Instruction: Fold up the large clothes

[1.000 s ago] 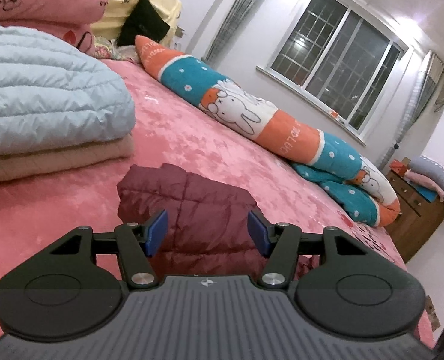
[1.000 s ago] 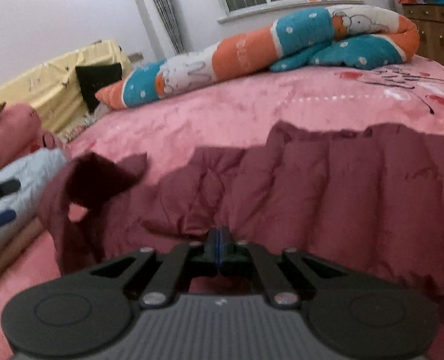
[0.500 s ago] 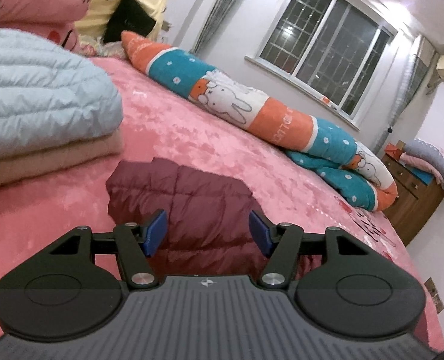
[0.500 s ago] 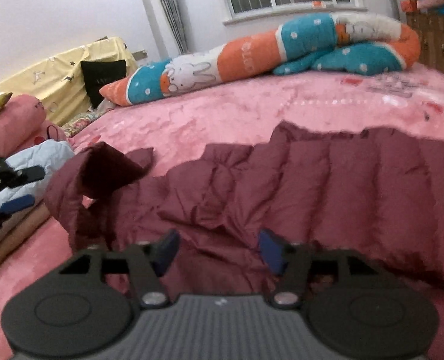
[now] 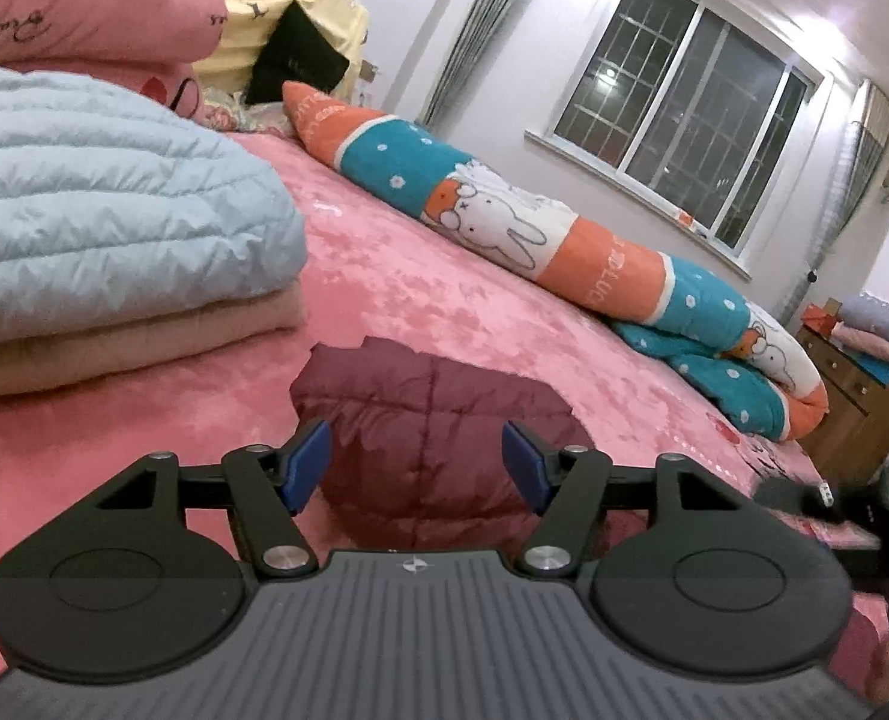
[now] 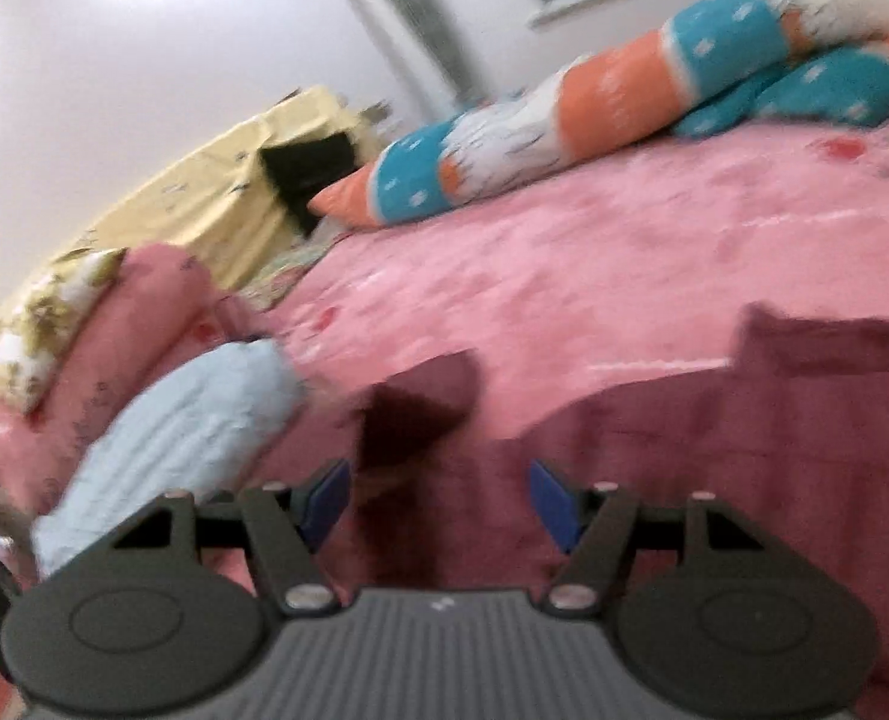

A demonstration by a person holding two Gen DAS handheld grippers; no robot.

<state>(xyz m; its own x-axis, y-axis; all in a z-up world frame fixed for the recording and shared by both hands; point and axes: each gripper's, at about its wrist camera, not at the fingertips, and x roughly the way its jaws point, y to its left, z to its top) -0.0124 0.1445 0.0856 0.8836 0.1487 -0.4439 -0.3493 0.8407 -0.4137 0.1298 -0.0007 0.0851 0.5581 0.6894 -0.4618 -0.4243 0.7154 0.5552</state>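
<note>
A bedroom scene, seen over two hand-held grippers above a bed (image 5: 474,312) with a pink plush cover.

At the far left lay a stack of folded bedding: a pale blue quilted piece (image 5: 102,204) on top of a beige blanket (image 5: 132,342), with pink pillows (image 5: 78,6) behind them and a yellow sheet (image 5: 276,6) draped further back, a black cushion (image 5: 297,60) leaning on it.

In the middle, the left gripper (image 5: 415,459) hovered low over the bed with its blue pads (image 5: 306,459) spread apart and nothing pinched between them. Just beyond its fingertips a folded part of the maroon puffer jacket (image 5: 438,414) lay flat on the pink cover, not touched by the pads.

In the right wrist view, which was blurred, the right gripper (image 6: 441,498) was likewise released, its jaws standing wide with no cloth gripped. The maroon puffer jacket (image 6: 714,450) spread across the bed in front of it and off to the right, with a darker rumpled end (image 6: 408,414) sticking up near the left pad.

Along the far edge of the bed stretched a long bolster (image 5: 534,240) in orange, teal and white with a rabbit print. Behind it was a barred window (image 5: 684,138), dark outside. At the far right stood a wooden dresser (image 5: 858,408) with folded cloth on top.
</note>
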